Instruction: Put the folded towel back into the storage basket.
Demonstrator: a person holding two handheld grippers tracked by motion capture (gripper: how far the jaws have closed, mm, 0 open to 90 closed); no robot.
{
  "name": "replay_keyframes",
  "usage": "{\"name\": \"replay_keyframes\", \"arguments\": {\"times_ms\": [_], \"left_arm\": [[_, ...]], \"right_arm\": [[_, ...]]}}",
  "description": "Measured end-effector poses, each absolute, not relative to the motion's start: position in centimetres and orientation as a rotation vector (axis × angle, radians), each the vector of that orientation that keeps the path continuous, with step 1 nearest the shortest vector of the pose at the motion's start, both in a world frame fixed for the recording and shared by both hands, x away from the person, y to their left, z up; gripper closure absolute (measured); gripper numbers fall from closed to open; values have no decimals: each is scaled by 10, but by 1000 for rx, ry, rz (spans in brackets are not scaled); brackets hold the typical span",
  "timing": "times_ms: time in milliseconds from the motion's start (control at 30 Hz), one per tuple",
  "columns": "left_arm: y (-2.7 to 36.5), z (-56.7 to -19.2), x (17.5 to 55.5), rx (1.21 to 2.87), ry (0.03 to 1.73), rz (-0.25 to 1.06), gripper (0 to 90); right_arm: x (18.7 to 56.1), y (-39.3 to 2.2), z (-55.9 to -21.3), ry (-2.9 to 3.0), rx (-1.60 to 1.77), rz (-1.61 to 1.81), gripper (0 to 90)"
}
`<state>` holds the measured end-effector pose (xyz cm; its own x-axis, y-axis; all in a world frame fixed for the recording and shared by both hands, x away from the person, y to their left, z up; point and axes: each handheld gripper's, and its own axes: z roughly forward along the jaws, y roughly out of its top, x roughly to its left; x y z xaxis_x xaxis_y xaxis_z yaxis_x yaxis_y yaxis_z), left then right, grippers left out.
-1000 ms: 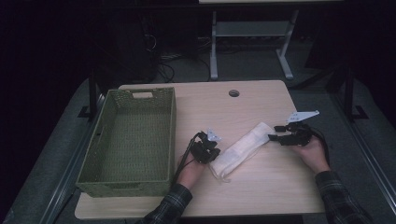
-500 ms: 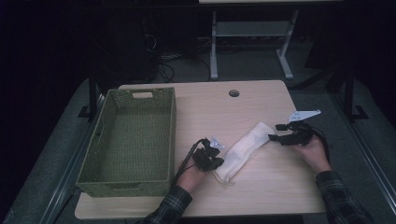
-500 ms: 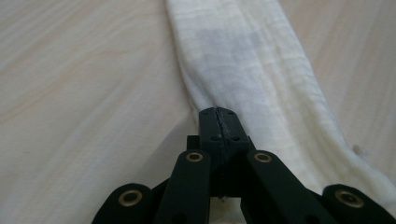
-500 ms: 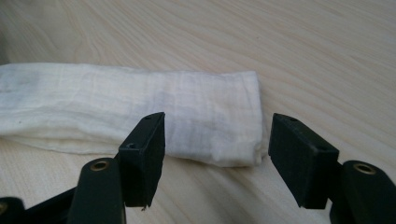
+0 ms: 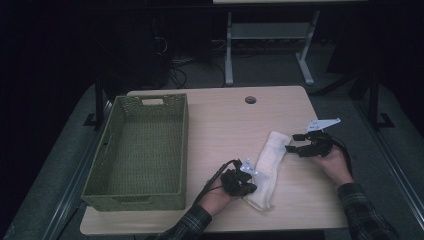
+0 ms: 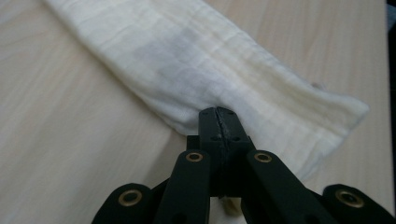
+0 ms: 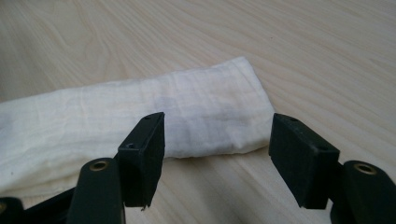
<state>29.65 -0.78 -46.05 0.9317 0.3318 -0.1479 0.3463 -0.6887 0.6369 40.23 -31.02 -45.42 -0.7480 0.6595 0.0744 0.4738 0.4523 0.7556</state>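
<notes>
Two tools flank folded cloth (image 5: pixel 265 167): left tool (image 5: pixel 247 184) pinching edge, right tool (image 5: pixel 291 143) apart.

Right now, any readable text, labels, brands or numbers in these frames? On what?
None readable.
Folded cloth: plain cream weave with a faint grey patch, no tag or print.
Green basket: no label.
Table: bare wood grain, one round hole, no markings.
Left gripper and right gripper: black jaws, brass rivets, no lettering.

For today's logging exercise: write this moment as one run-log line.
left gripper: shut on cloth | right gripper: open beside cloth's far end | basket: empty
</notes>
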Motion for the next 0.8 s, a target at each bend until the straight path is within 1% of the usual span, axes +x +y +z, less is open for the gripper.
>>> {"name": "replay_keyframes", "arguments": {"times_ms": [200,300,400,667,733,800], "left_arm": [[-22,-462,288,2372,400,-50,882],[-24,-455,292,2412,333,18,824],[-23,-447,302,2375,341,20,767],[-32,-447,315,2360,249,-10,414],[-36,-448,317,2364,210,-19,357],[-40,-449,319,2370,185,-23,328]], "right_arm": [[402,-309,-455,2478,967,1178,358],[402,-309,-454,2477,977,1178,358],[402,-309,-454,2472,966,1186,358],[402,-310,-453,2471,968,1190,358],[402,-309,-453,2470,968,1189,358],[402,-309,-453,2472,967,1187,358]]}}
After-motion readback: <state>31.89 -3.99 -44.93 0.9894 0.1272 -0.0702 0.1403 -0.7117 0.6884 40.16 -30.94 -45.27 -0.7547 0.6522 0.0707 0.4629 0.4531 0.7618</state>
